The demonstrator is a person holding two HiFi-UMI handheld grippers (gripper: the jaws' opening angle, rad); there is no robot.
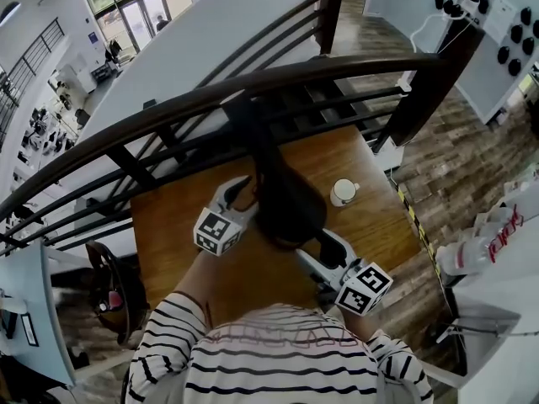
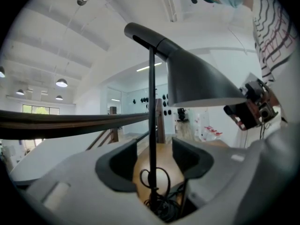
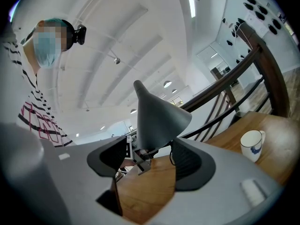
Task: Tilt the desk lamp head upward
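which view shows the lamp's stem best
The left gripper view: the lamp stem runs full height between the left gripper's open jaws. The head view and right gripper view show only the lamp shade.

Lamp (image 1: pixel 286 204) on table (image 1: pixel 168 225), cup (image 1: pixel 344 192) right of it, railing (image 1: pixel 210 98) behind

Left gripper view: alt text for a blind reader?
A thin black lamp stem stands untouched between the left gripper's open jaws, a cord looped at its foot. Above, the grey cone-shaped lamp head opens downward, with the right gripper beside its rim.
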